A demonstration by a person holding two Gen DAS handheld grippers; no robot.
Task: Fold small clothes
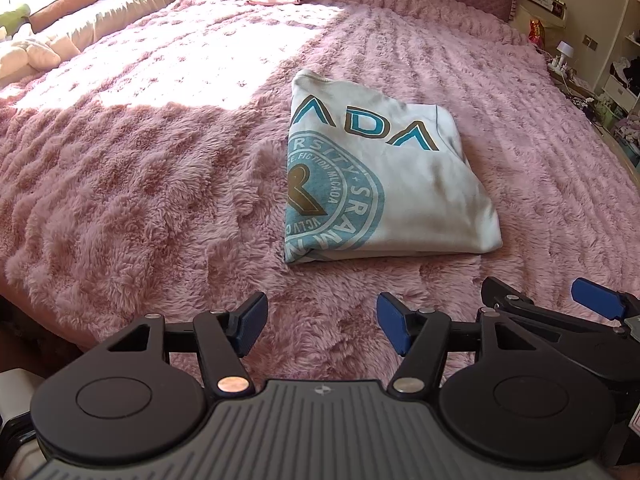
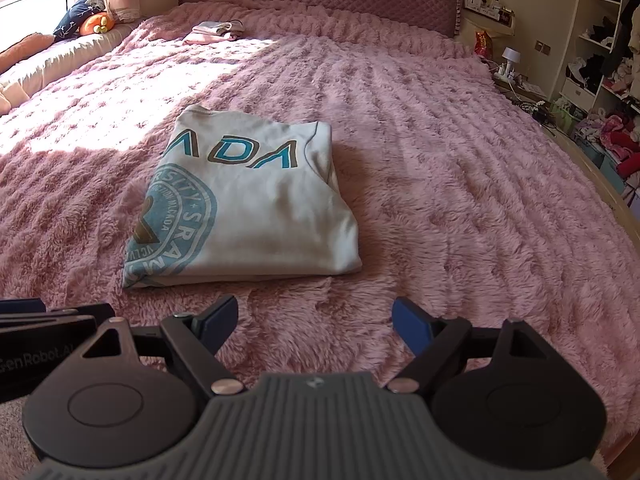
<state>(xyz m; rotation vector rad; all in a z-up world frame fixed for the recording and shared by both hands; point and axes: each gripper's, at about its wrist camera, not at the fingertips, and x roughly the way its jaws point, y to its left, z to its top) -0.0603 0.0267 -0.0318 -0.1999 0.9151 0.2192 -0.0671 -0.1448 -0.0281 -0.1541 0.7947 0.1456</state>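
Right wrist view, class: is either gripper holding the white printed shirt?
No: the white printed shirt lies folded on the pink blanket, and the right gripper and left gripper stand open, short of it.

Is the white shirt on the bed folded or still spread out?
Folded. The white shirt lies as a compact rectangle with stacked layers at its near edge; its printed logo is cut off.

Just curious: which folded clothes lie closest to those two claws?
The white printed T-shirt, lying just ahead of both open grippers; the small pink-and-white pile sits far off near the headboard.
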